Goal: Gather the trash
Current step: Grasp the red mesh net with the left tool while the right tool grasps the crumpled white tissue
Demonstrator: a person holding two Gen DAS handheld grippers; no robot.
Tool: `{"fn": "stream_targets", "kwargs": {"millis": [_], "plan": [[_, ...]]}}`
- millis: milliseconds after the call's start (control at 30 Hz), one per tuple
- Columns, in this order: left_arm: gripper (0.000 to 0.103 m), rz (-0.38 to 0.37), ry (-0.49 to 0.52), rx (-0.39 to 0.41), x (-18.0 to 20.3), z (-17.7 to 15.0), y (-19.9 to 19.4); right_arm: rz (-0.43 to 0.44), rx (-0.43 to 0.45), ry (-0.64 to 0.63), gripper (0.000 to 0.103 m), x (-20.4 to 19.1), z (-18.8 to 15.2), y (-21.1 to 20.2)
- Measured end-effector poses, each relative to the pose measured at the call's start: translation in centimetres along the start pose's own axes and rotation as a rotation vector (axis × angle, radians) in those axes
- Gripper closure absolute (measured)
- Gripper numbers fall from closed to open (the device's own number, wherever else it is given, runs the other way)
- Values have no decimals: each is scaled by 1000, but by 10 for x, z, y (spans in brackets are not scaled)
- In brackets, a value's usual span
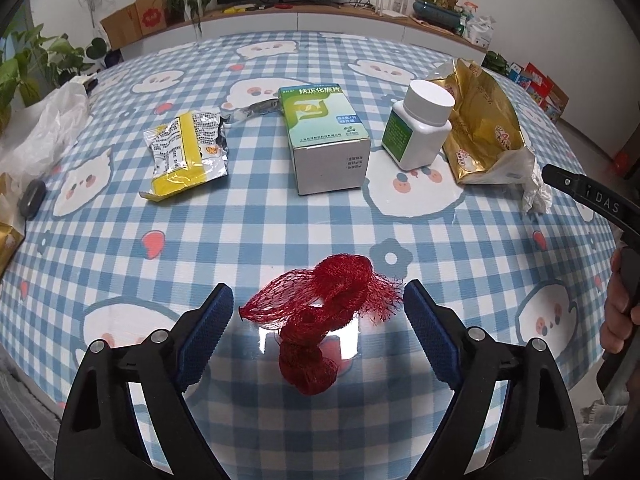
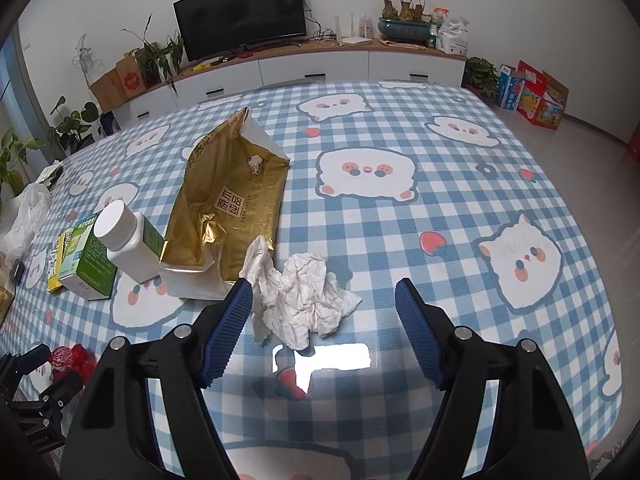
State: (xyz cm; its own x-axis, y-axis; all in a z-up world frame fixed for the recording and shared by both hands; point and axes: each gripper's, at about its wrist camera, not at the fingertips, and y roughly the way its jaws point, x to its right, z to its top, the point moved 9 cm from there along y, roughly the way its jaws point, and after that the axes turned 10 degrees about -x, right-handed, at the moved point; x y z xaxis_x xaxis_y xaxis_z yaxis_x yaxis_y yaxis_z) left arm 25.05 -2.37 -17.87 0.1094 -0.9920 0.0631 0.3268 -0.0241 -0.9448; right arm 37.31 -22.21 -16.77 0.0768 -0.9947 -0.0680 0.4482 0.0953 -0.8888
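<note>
- Your left tool [image 1: 318,300] stands wide, its blue pads on either side of the red mesh net [image 1: 324,320], which lies on the counter [image 1: 240,224] between them; neither pad touches it.
- Straight ahead of that tool, farther out, stands the green-and-white medicine box [image 1: 326,140], with the white pill bottle [image 1: 418,126] just to its right and the torn gold bag [image 1: 480,124] beyond the bottle.
- Ahead and to the left of the left tool lies the yellow snack wrapper [image 1: 188,152]; a thin plastic bag [image 1: 44,128] sits far off to the left at the counter's edge.
- Your right tool [image 2: 324,300] is also spread wide, over the crumpled white tissue [image 2: 304,300]. The tissue lies between the pads, nearer the left pad and apparently brushing its tip; the right pad is well apart from it.
- Just ahead and left of the right tool, the gold bag [image 2: 228,204] lies open on its side, touching the tissue's far end, with the pill bottle [image 2: 128,240] and the medicine box [image 2: 86,260] farther left.
</note>
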Motion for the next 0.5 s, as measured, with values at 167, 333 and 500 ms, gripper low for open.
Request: {"fn": "stream_targets", "kwargs": {"millis": [167,333,500], "plan": [[25,-5,4,-11,3,-1,4,12,-24,3,41,-1,1,12],[31,-10,1,-23,4,-3,9,22,-40,8,48,0,-1,17],[39,-8,13,-30,9,-6,11,23,-49,10,52,2,-4,22]]}}
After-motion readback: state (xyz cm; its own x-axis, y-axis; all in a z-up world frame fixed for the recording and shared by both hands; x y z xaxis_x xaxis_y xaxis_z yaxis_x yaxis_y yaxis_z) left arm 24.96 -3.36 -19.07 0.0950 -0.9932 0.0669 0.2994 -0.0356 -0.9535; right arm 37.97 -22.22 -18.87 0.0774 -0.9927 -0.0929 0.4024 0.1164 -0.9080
